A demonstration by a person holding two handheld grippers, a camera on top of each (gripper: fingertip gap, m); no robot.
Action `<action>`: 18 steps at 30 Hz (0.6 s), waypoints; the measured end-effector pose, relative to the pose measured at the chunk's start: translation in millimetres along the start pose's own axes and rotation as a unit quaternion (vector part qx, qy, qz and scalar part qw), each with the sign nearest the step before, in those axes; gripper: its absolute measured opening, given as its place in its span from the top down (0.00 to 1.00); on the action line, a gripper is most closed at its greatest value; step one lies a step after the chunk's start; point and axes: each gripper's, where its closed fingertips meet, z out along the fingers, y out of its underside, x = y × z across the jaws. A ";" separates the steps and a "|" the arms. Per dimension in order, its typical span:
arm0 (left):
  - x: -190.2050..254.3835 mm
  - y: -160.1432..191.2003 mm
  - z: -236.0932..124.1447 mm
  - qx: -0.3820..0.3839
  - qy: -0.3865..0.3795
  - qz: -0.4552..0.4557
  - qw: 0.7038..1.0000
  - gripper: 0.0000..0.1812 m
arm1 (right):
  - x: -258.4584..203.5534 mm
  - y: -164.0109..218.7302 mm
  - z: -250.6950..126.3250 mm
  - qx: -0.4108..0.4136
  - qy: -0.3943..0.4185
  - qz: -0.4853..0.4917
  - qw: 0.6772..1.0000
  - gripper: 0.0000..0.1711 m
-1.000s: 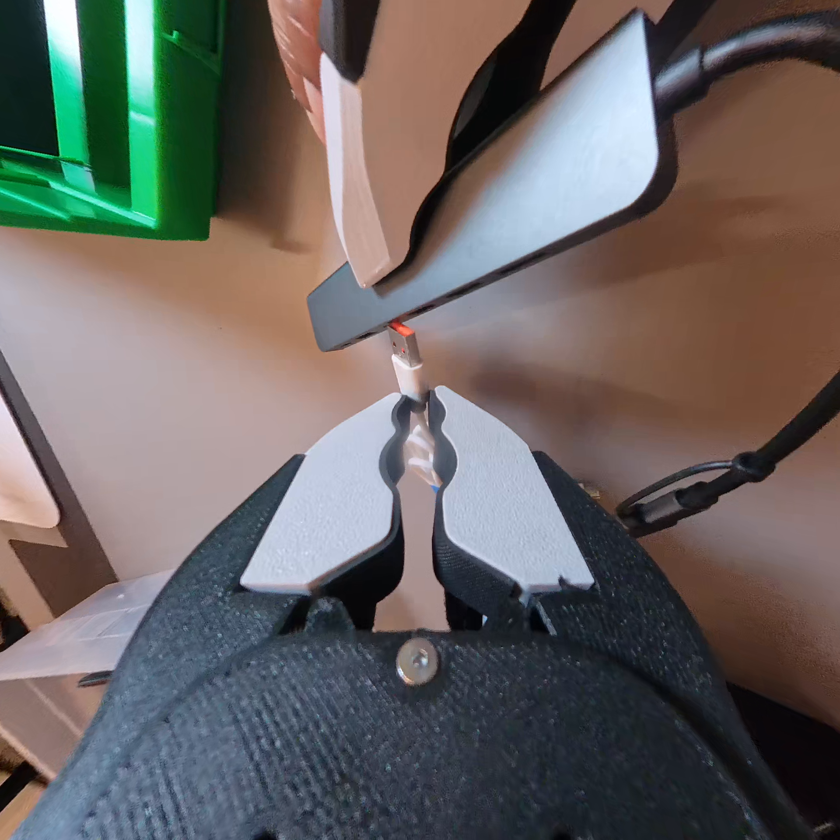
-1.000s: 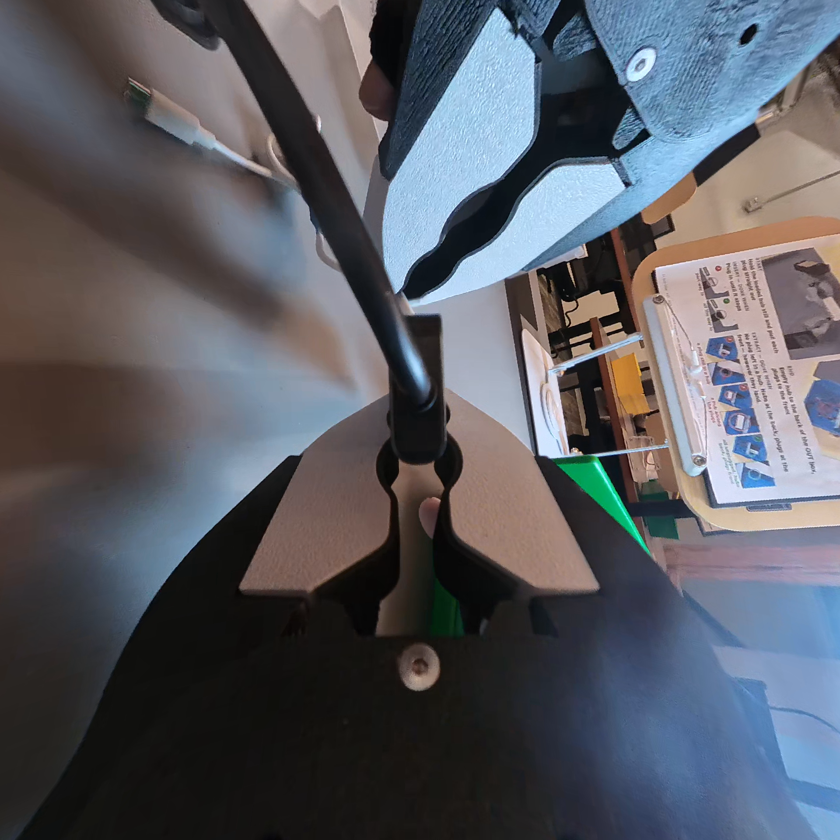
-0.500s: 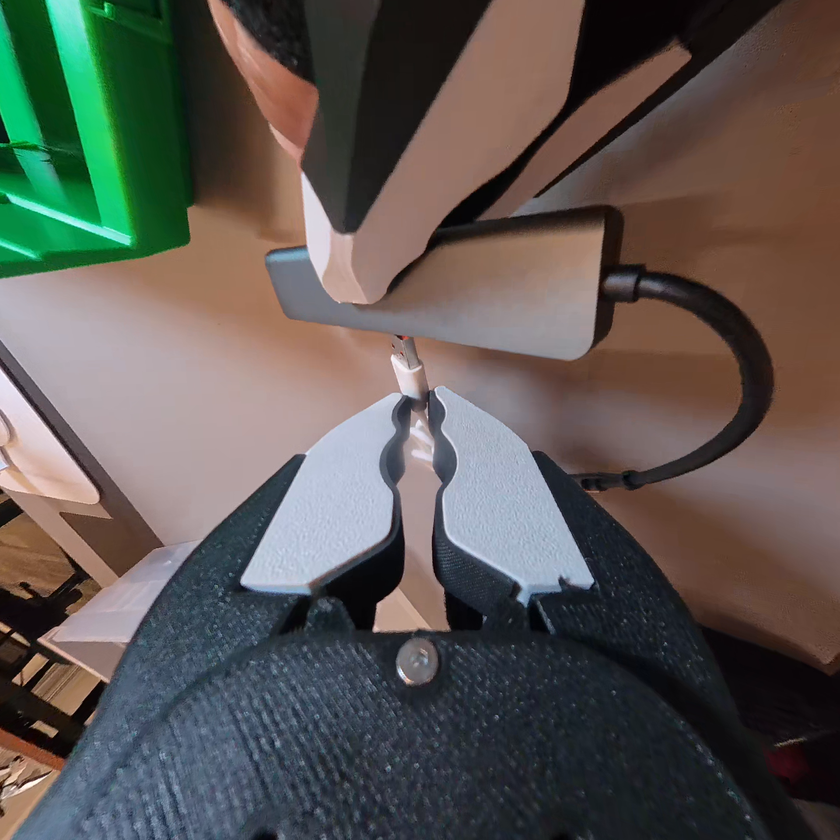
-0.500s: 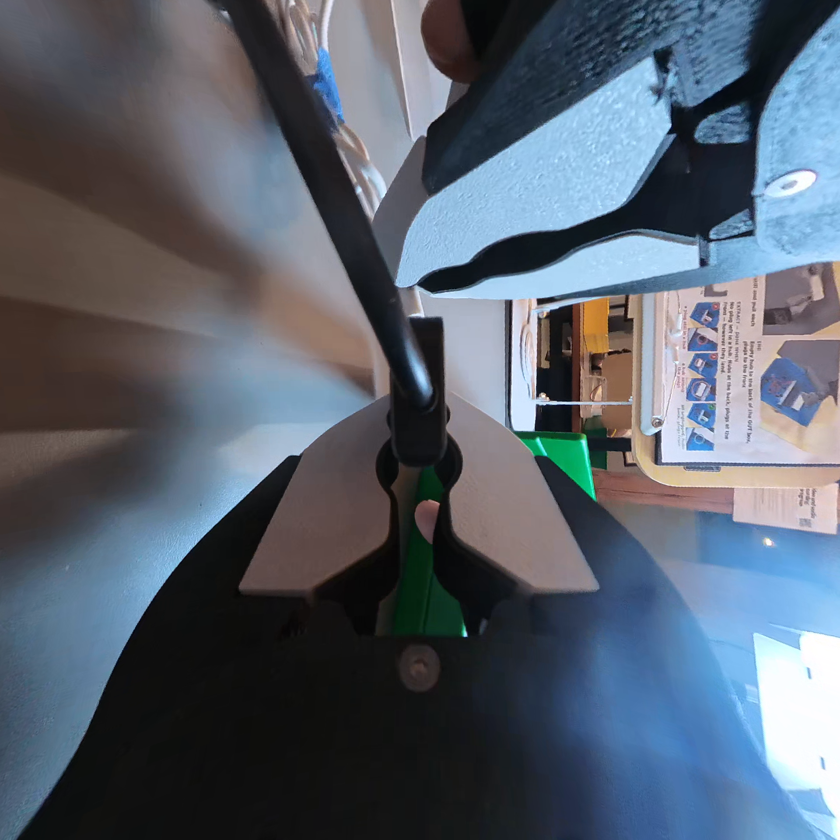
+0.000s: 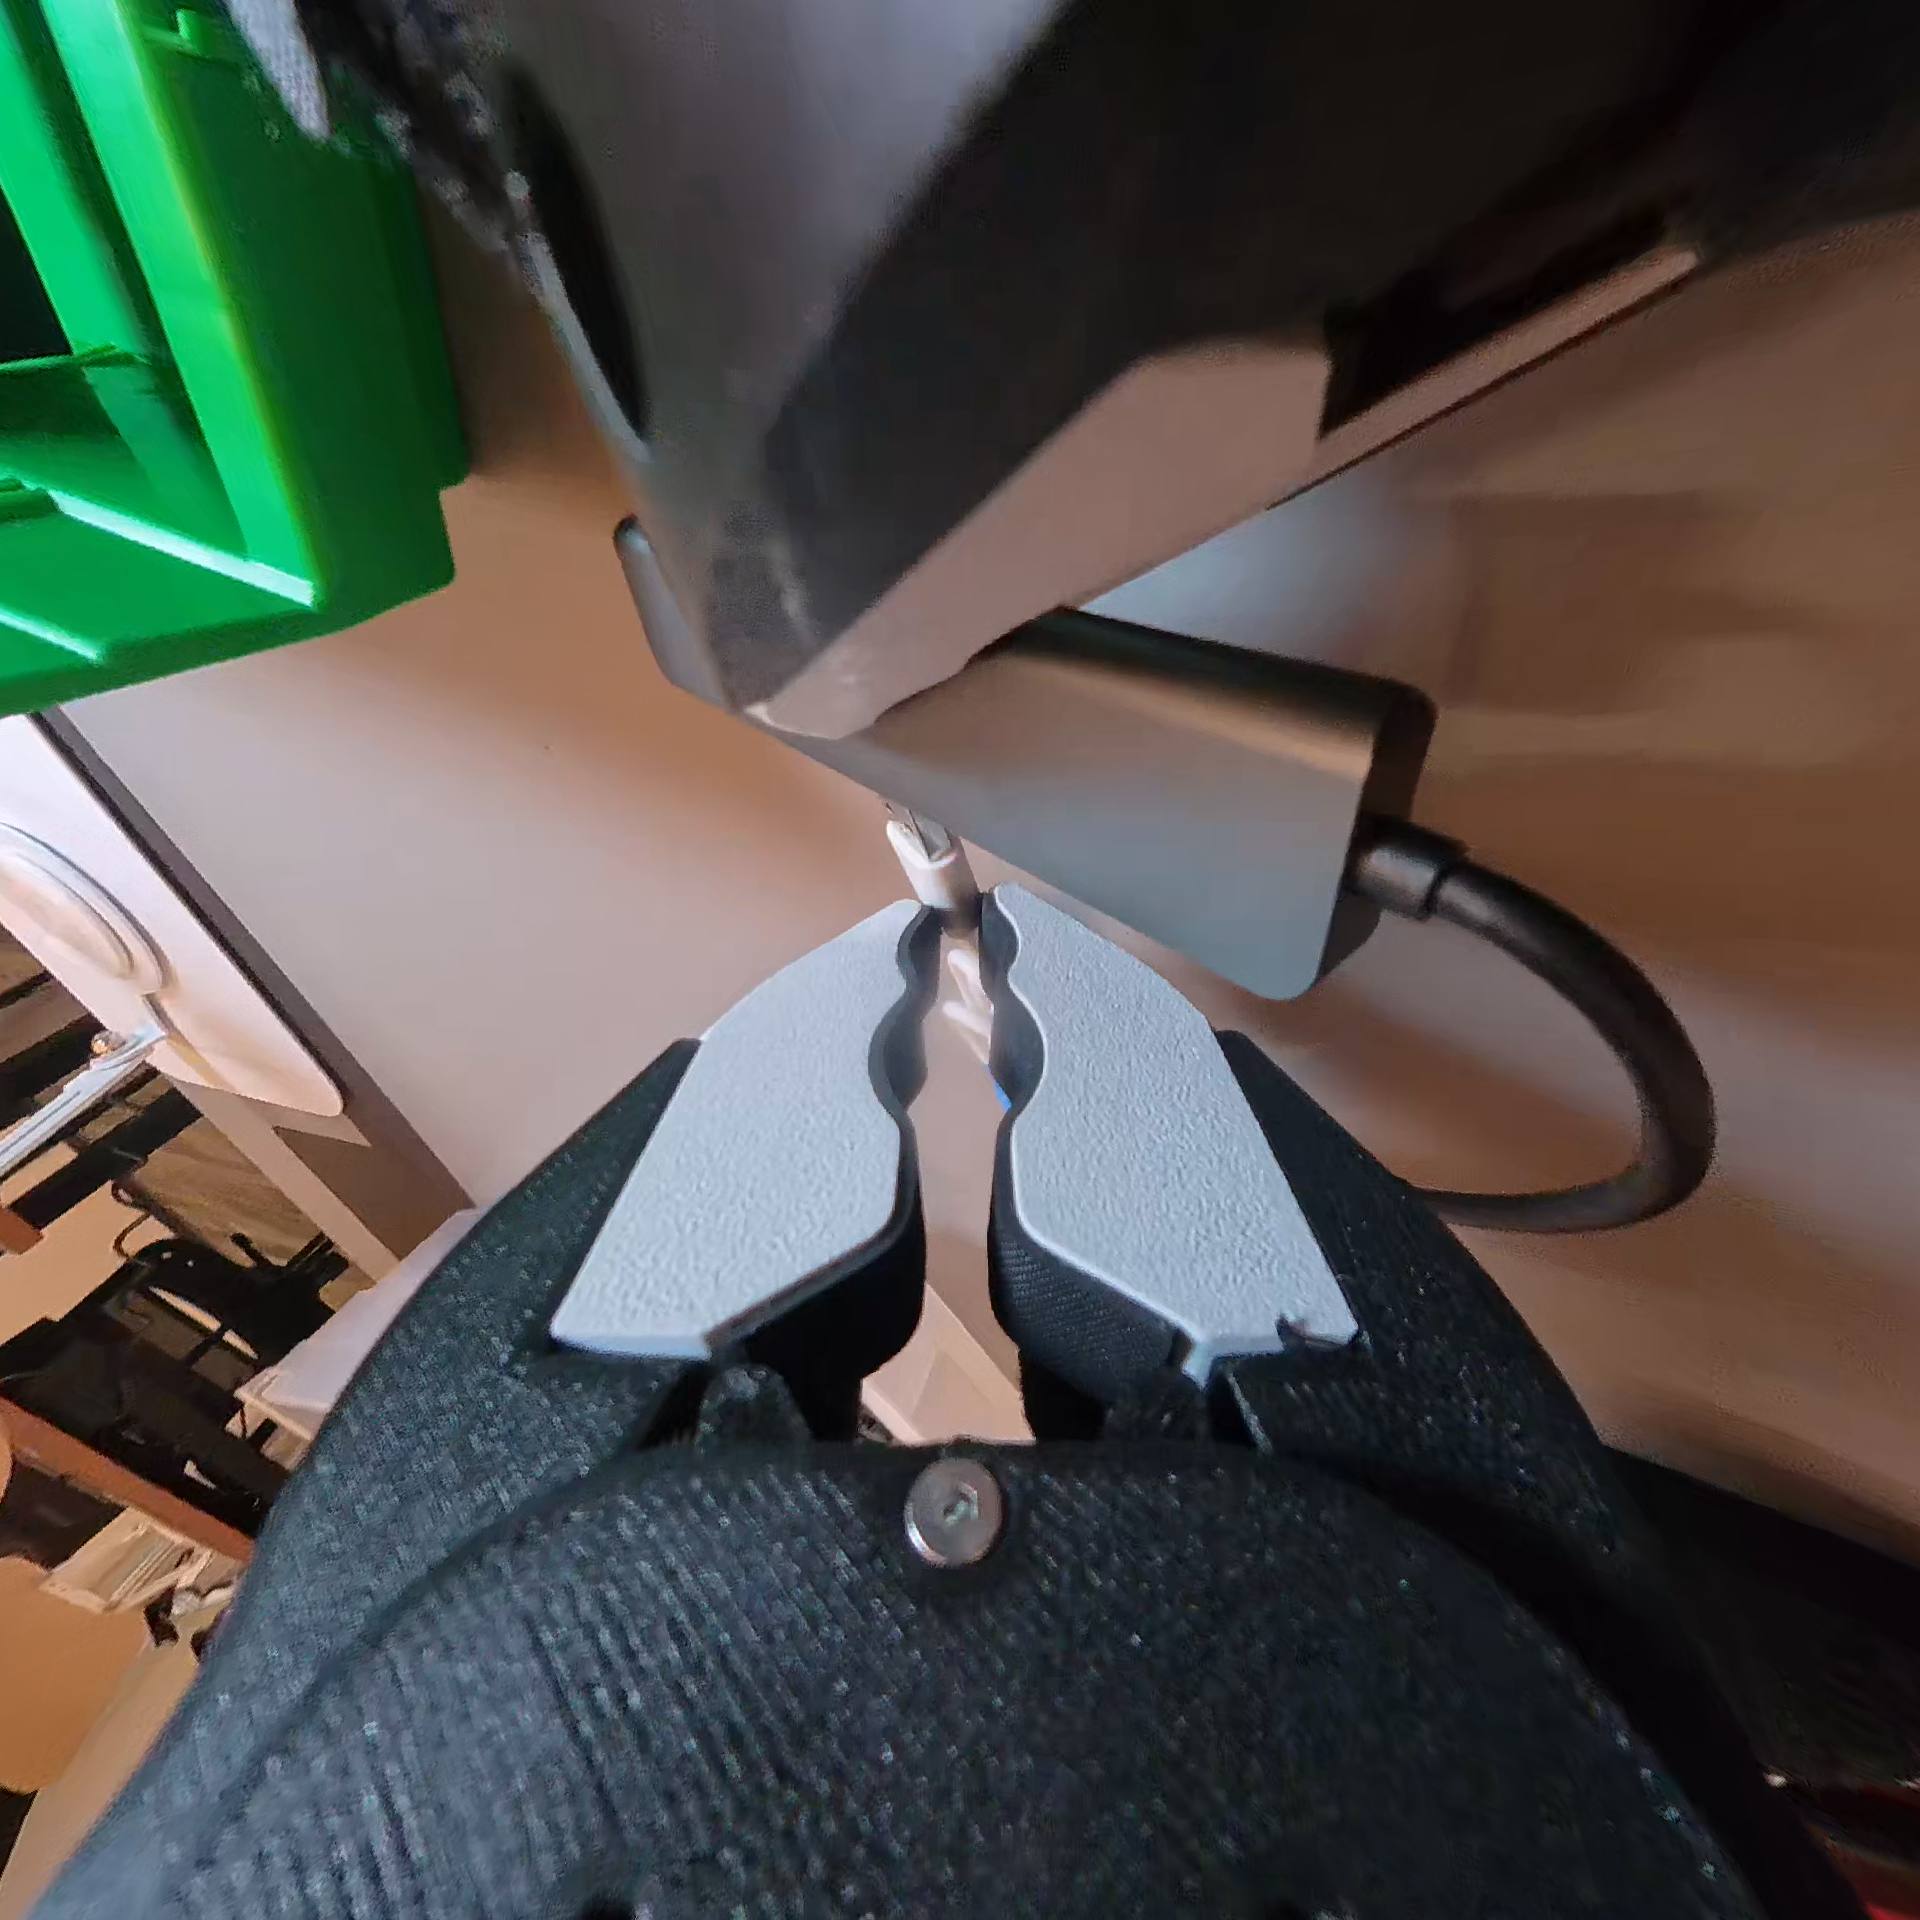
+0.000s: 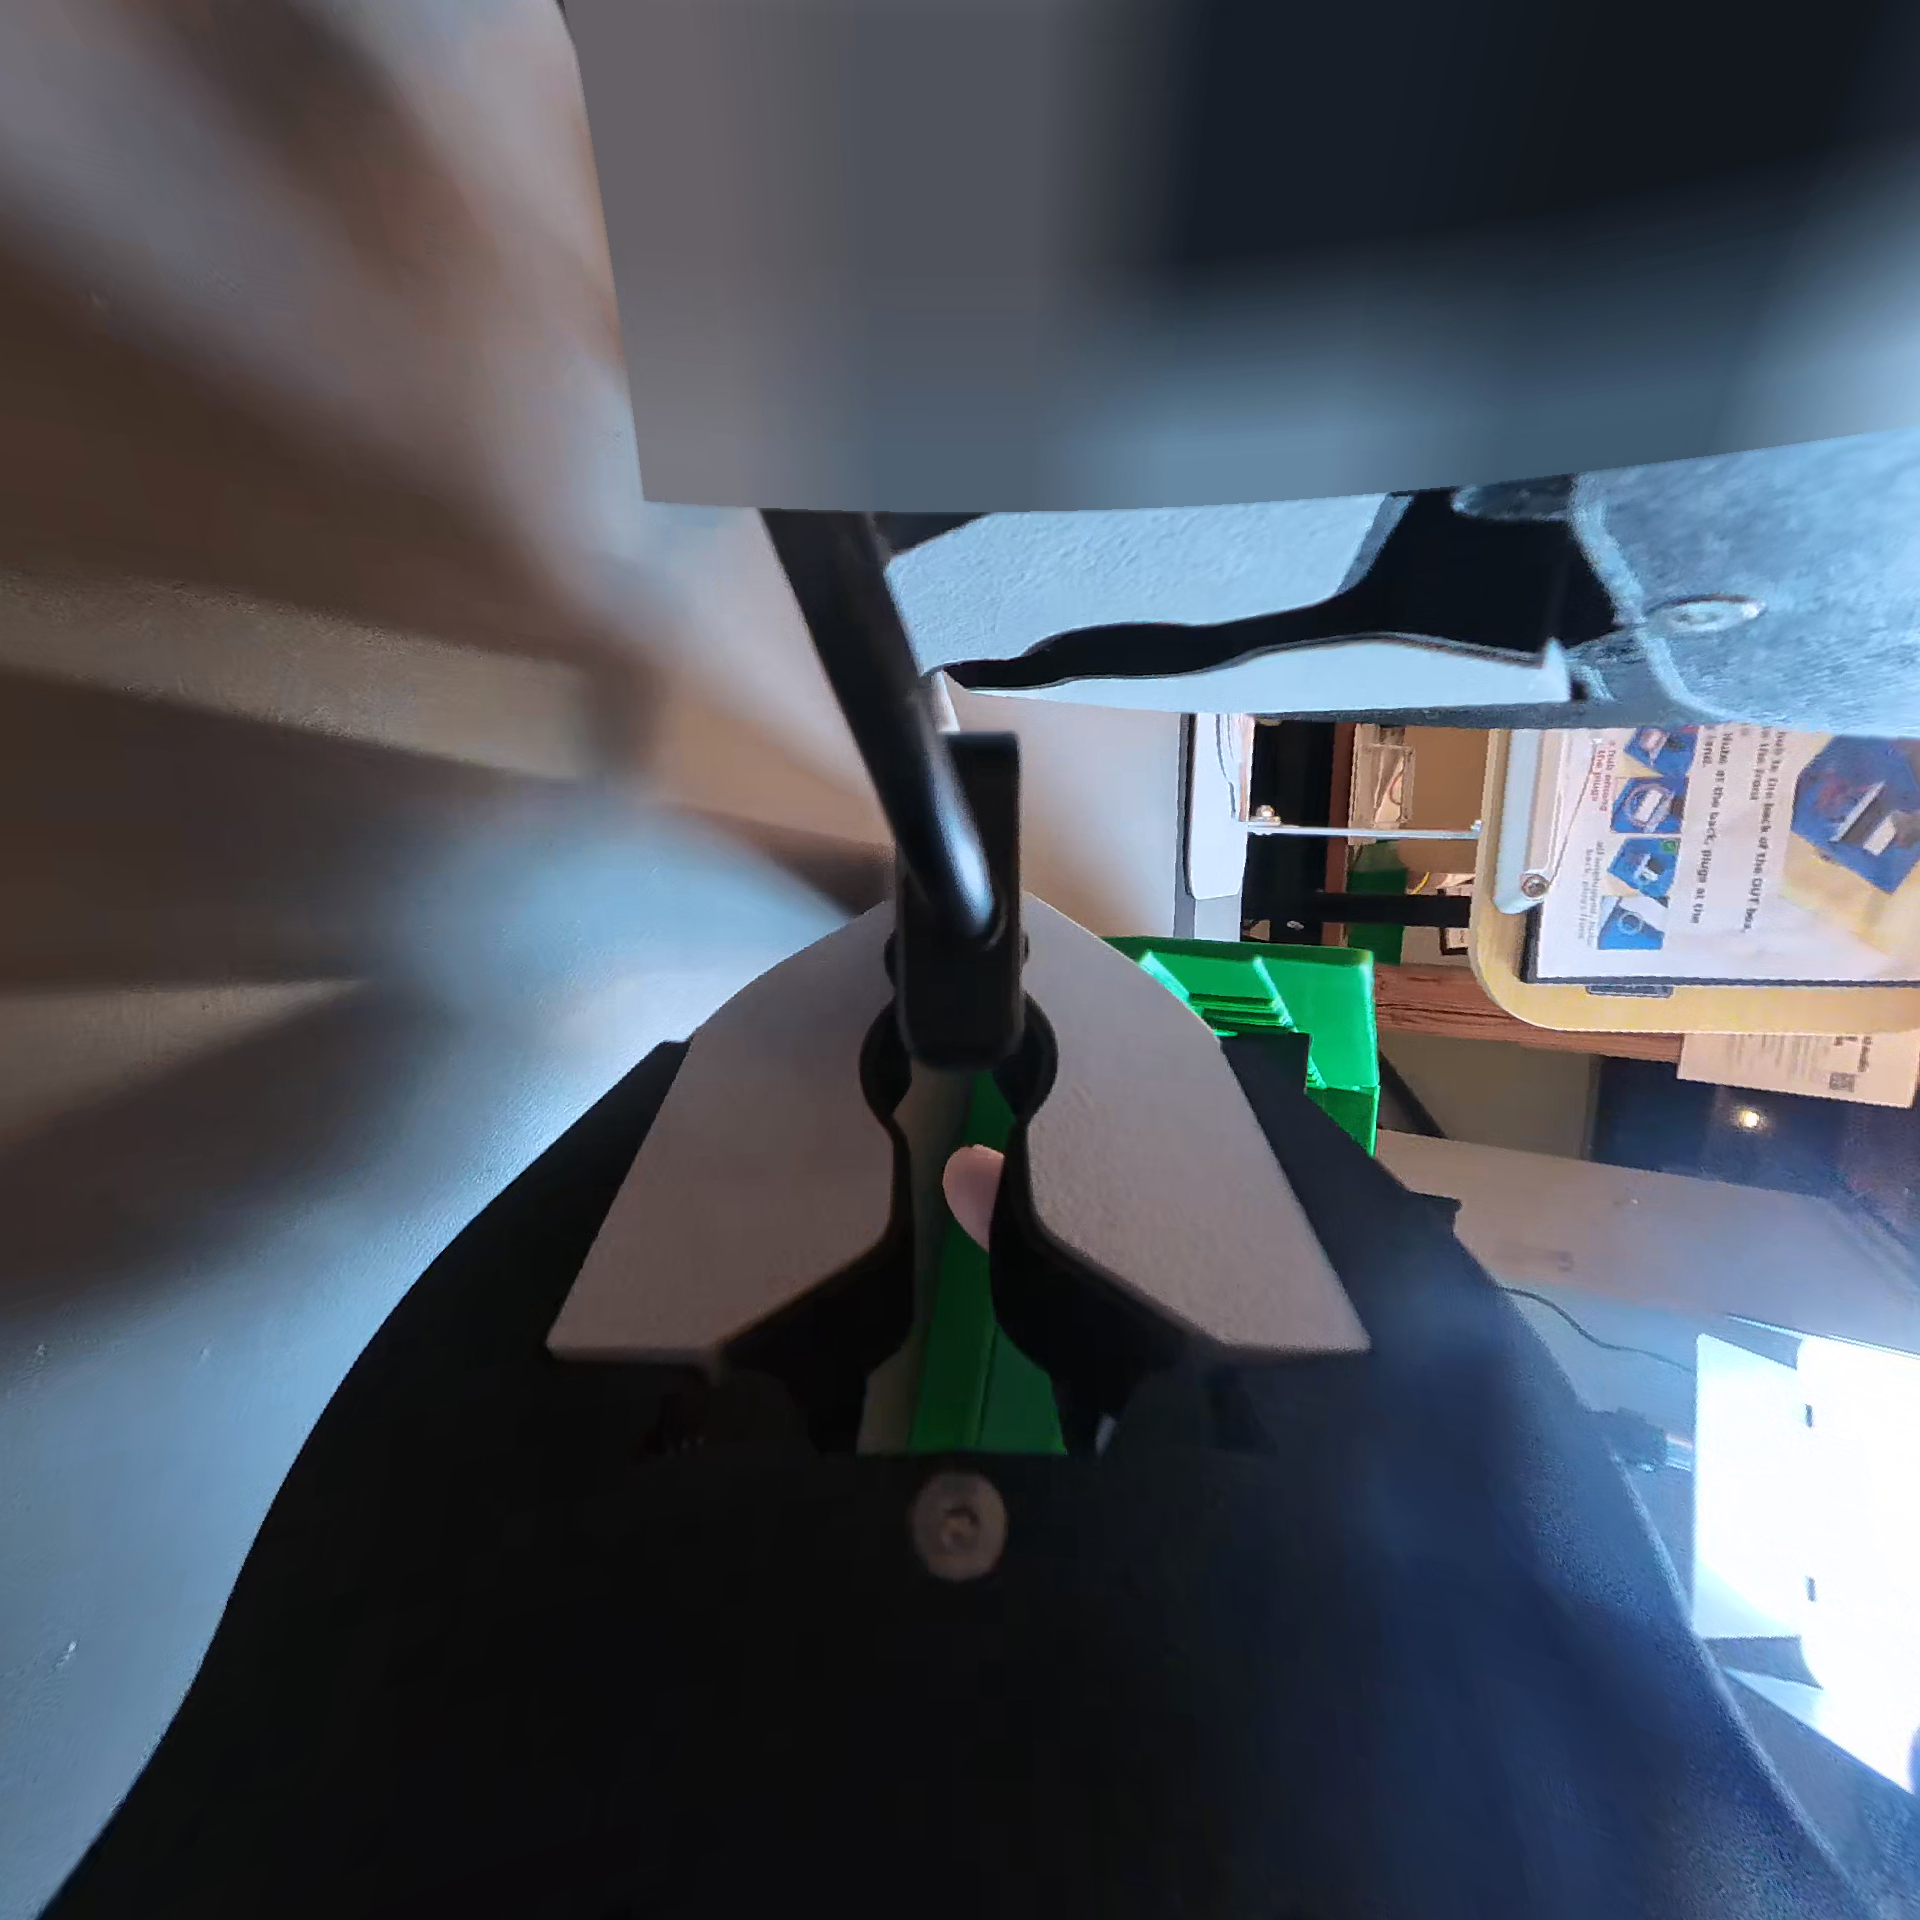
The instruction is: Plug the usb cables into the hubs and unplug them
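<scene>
In the left wrist view my left gripper (image 5: 956, 909) is shut on a white USB plug (image 5: 935, 868). The plug's metal tip meets the near side of the grey hub (image 5: 1143, 821); how deep it sits is hidden. My right gripper (image 5: 727, 644) looms above, shut on the hub. The hub's black cable (image 5: 1621, 1049) loops to the right. In the right wrist view my right gripper (image 6: 956, 935) clamps the hub edge-on (image 6: 982, 821), with the black cable (image 6: 873, 665) rising from it. The left gripper (image 6: 940, 655) shows just beyond, shut.
A green bin (image 5: 208, 364) sits at the upper left on the tan table (image 5: 520, 831); it also shows in the right wrist view (image 6: 1268, 997). A wooden board with a printed sheet (image 6: 1714, 862) stands at the right. The table's dark edge (image 5: 260, 987) runs at left. There is about 5 cm between the tips of the two grippers.
The hub and right gripper have swung closer to the left gripper and turned. The plug's tip, clear of the hub a second ago, now meets the hub's side.
</scene>
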 end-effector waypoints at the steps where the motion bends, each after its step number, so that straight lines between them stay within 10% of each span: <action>1: 1.6 -1.4 0.9 0.011 0.005 0.000 1.000 0.96 | -1.3 1.0 0.4 -0.003 0.000 -0.006 1.000 0.94; 18: 12.6 -2.5 8.8 0.110 0.049 -0.049 0.992 0.96 | -9.0 -2.0 4.7 0.010 -0.001 -0.055 0.998 0.94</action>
